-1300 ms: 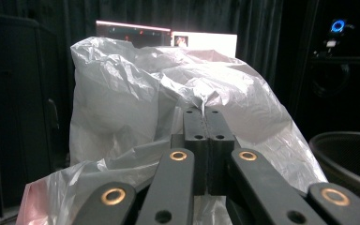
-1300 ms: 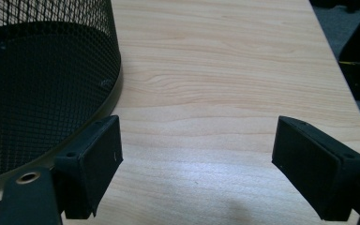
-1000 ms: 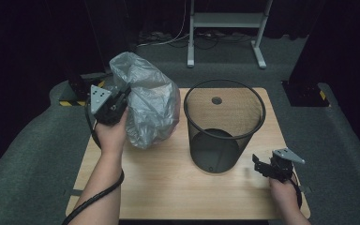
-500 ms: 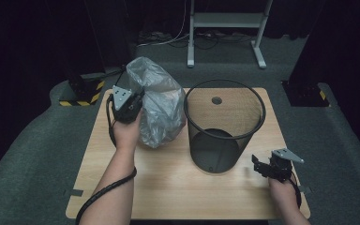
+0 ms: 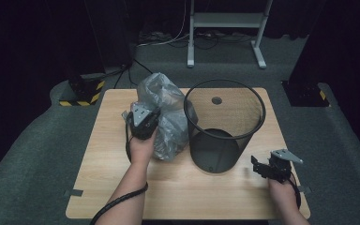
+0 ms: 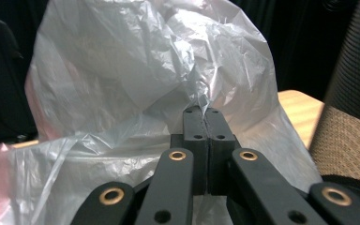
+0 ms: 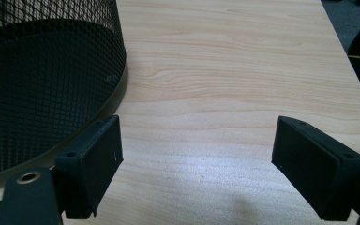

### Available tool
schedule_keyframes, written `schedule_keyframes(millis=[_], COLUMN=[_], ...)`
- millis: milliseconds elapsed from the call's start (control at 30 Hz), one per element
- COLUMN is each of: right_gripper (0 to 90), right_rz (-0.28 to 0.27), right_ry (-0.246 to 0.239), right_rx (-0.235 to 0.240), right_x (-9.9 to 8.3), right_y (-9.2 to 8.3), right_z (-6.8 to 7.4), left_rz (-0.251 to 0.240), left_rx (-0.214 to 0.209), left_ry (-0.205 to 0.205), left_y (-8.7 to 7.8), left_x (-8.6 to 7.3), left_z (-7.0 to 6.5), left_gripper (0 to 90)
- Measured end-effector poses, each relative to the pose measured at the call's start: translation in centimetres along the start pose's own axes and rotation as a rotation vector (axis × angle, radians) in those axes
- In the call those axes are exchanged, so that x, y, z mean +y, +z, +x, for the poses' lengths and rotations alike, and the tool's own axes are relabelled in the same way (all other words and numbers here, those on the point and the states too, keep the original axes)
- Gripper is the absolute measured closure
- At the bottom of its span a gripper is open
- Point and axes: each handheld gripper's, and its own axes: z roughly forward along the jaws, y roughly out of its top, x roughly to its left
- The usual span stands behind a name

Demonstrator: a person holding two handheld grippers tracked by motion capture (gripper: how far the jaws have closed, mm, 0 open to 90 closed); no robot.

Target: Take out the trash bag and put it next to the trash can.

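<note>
A crumpled clear-grey plastic bag (image 5: 168, 117) rests on the wooden table (image 5: 108, 187), touching the left side of a black wire-mesh waste basket (image 5: 215, 145). My left gripper (image 5: 143, 123) is at the bag's left side. In the left gripper view its jaws are pressed together on a fold of the bag (image 6: 136, 70), with the left gripper (image 6: 207, 117) pinching the film. The basket's mesh wall (image 6: 351, 93) rises at the right of that view. My right gripper (image 5: 261, 167) lies on the table right of the basket. The right gripper (image 7: 197, 150) stands open with bare wood between its pads, the basket (image 7: 42, 79) to its left.
The basket stands upright at mid-table, and its inside looks dark. A round hole (image 5: 216, 100) marks the table behind it. Grey carpet surrounds the table. A white metal stand (image 5: 225, 28) and a black and yellow striped base (image 5: 82, 91) sit on the floor beyond.
My left hand has carried the bag rightward and down, from above the table's left edge to beside the basket. The right gripper has kept still.
</note>
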Motion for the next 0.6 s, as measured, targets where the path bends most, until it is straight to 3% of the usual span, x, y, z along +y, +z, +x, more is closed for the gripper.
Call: schedule_keyframes(millis=[133,333,600], right_gripper=[16.2,16.2,16.2], right_rz=[-0.006,0.007,0.013], right_ry=[-0.010,-0.012,-0.013], right_rx=[0.006,0.008,0.011], right_x=[0.1,-0.1,-0.1], right_y=[0.0,0.2,0.2], right_z=[0.1,0.2,0.2], left_rz=[0.024,0.046,0.048], left_rx=[-0.022,-0.027,-0.023], left_ry=[0.021,0.026,0.030], left_y=[0.6,0.8,-0.6], left_x=[-0.9,-1.7,-0.2], left_z=[-1.0,-1.4,-1.5], left_gripper=[87.2,81.0,51.1])
